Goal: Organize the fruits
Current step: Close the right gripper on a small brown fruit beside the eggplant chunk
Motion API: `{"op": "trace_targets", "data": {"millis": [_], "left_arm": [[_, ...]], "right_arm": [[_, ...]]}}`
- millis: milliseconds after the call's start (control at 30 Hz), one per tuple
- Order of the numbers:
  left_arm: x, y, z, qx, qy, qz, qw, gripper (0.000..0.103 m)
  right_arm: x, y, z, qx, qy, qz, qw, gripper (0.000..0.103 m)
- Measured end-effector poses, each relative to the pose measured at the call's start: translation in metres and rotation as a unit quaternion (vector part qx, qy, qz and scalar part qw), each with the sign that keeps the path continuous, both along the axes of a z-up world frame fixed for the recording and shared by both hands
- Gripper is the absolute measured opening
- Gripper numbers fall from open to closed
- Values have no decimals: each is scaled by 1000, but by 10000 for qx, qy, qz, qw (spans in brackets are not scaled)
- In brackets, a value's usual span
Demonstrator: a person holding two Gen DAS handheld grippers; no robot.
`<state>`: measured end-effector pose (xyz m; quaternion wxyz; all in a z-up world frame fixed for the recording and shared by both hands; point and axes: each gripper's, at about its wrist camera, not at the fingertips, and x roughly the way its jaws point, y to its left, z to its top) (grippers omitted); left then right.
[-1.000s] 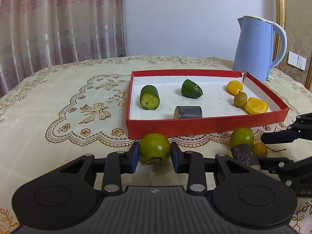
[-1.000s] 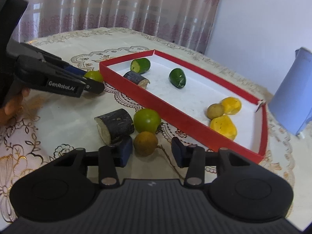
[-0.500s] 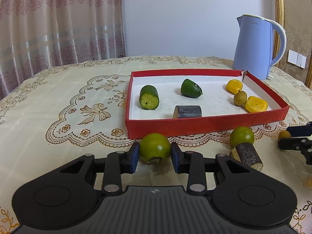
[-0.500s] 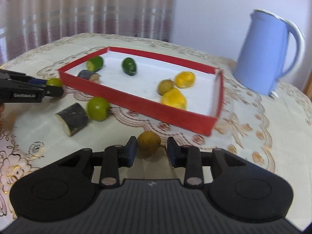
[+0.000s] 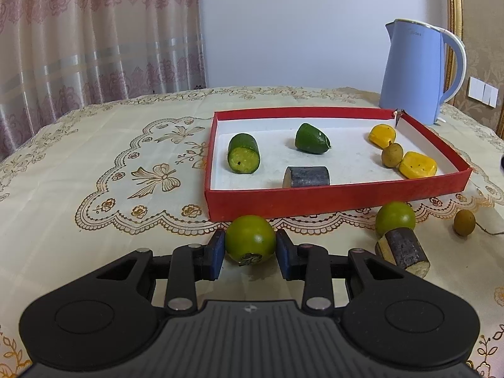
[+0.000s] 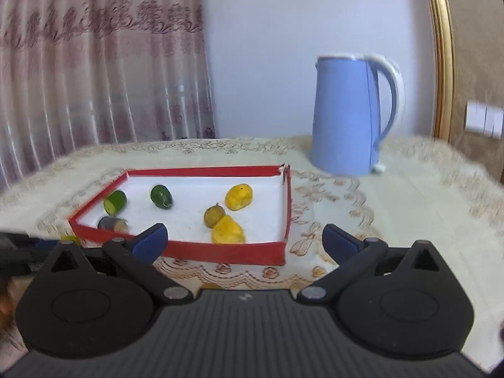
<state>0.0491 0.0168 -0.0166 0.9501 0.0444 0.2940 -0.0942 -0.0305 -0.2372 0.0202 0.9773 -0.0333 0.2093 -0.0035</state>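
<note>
My left gripper [image 5: 250,249] is shut on a round green fruit [image 5: 250,242] that sits on the cloth just in front of the red tray [image 5: 340,198]. The tray holds two green pieces, a dark cylinder [image 5: 306,176], two yellow pieces and a small brown fruit [image 5: 392,155]. Outside it lie a second green fruit [image 5: 395,217], a dark cylinder [image 5: 403,252] and a small brown fruit [image 5: 464,222]. My right gripper [image 6: 245,239] hovers before the tray's near right corner [image 6: 283,249]. Its jaws are opening wide and nothing is between them.
A blue kettle [image 5: 412,72] stands behind the tray's far right corner, also in the right wrist view as the kettle [image 6: 349,113]. An embroidered cloth [image 5: 110,163] covers the table. Curtains hang at the back left and a gold frame stands at the right.
My right gripper let go of the small brown fruit, spread its jaws wide, rose and swung toward the tray and kettle. It left the left wrist view. My left gripper kept still.
</note>
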Motion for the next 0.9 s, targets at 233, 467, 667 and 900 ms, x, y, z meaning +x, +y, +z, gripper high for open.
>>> {"op": "trace_targets", "data": {"millis": [233, 467, 667, 900], "left_arm": [[0, -2, -1, 56, 5, -20, 10000, 34], [2, -3, -2, 95, 68, -3, 9999, 39], [3, -3, -2, 57, 86, 0, 9999, 39], [2, -3, -2, -9, 92, -68, 9999, 34]], "right_arm": [[14, 19, -18, -421, 559, 472, 9964, 92], [18, 19, -32, -320, 876, 785, 9925, 84], [28, 20, -43, -268, 1088, 888, 9897, 61], [29, 20, -45, -235, 1147, 1043, 9876, 60]]}}
